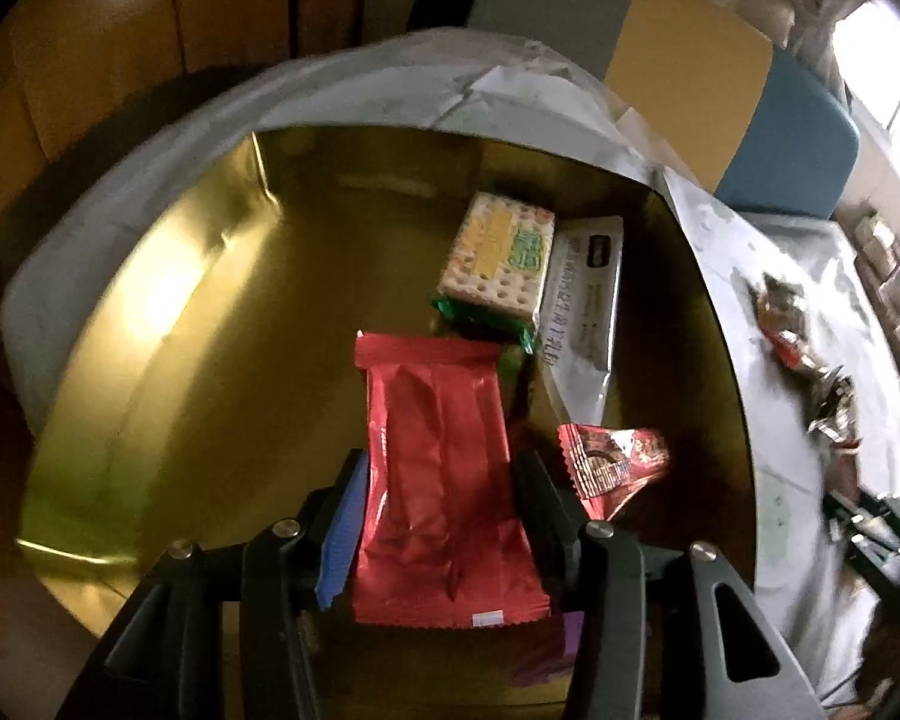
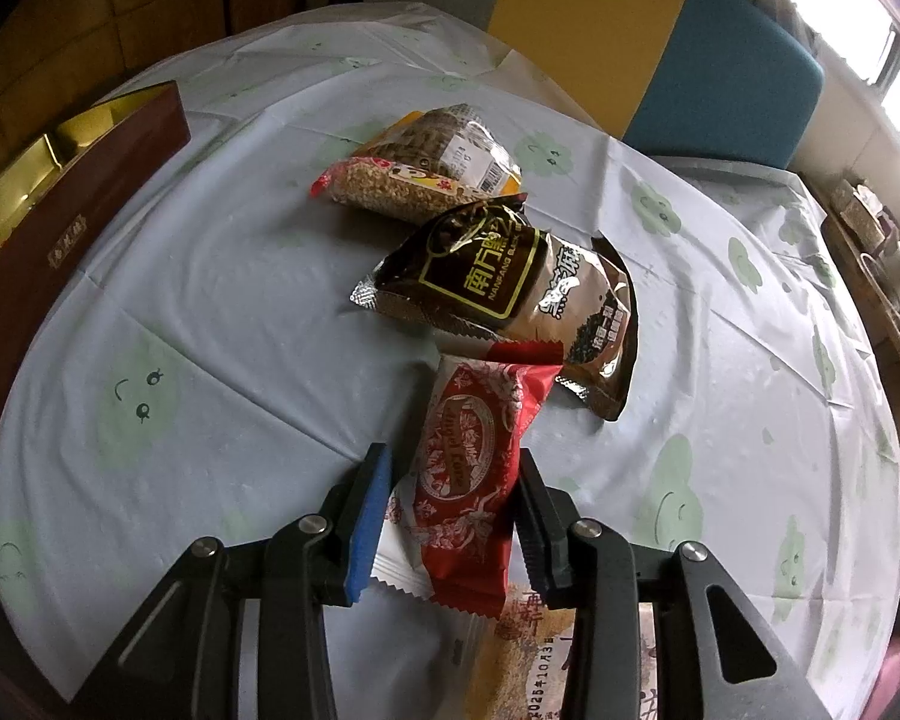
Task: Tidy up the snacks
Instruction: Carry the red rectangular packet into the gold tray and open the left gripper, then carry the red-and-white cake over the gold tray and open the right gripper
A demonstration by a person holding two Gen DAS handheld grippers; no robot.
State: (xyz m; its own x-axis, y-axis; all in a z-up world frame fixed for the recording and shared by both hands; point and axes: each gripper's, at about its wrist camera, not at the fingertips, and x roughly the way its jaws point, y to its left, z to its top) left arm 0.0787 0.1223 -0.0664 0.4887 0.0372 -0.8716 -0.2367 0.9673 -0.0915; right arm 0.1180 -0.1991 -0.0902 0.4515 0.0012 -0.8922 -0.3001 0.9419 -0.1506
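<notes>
Left gripper (image 1: 444, 516) is clamped on a plain red packet (image 1: 444, 480) over the gold-lined box (image 1: 168, 312). Inside, toward the far right: cracker pack (image 1: 498, 252), white pouch (image 1: 582, 306) beside it, small red wrapper (image 1: 612, 465) near the right wall; box's left half is bare gold. Right gripper (image 2: 450, 516) has its fingers either side of a red patterned packet (image 2: 468, 468) on the tablecloth (image 2: 210, 300); grip or gap, cannot tell. Dark sesame bag (image 2: 510, 300) overlaps that packet's far end, grain-bar pack (image 2: 426, 168) behind. Box's red wall (image 2: 78, 228) sits at the table's left edge.
</notes>
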